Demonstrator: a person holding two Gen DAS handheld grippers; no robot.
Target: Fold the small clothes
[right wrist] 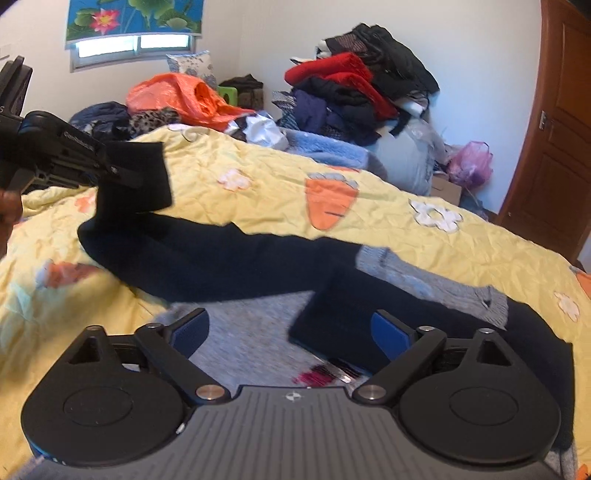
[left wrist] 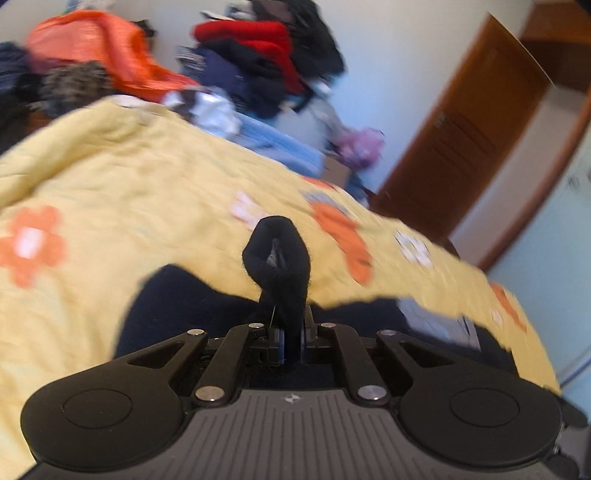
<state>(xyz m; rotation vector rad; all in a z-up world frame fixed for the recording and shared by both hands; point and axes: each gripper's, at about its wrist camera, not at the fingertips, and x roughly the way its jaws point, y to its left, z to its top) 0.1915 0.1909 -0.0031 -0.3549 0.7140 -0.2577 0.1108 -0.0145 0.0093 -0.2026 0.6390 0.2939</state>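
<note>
Sock (right wrist: 207,258), dark navy w/ grey heel/toe patch, lies stretched across the yellow quilt (right wrist: 280,177), just below the carrot print (right wrist: 330,201). Its cuff end is lifted off the quilt, up-left of the carrot, pinched in my left gripper (right wrist: 122,173). From left wrist view same thing: left gripper (left wrist: 291,332) clamped tight on sock fabric, a bunched black loop (left wrist: 277,254) sticking out past the fingertips, rest of sock hanging down under it. That view is motion-blurred, details soft.

My right gripper (right wrist: 291,332) has jaws spread wide, blue pads (right wrist: 391,332) visible, nothing pinched. It hovers over a grey garment (right wrist: 251,332) and a dark folded piece (right wrist: 332,325), both below the carrot, nearer the camera. Can't tell if the right pad touches the dark piece.

Bg: clothes pile (right wrist: 354,85) up-right of the carrot against the wall, orange bag (right wrist: 184,96) up-left of it, wood door (right wrist: 554,122) far right of it, window w/ lotus blind (right wrist: 135,22) above-left. A bit of my hand (right wrist: 9,206) shows at the left edge, below the left gripper.
</note>
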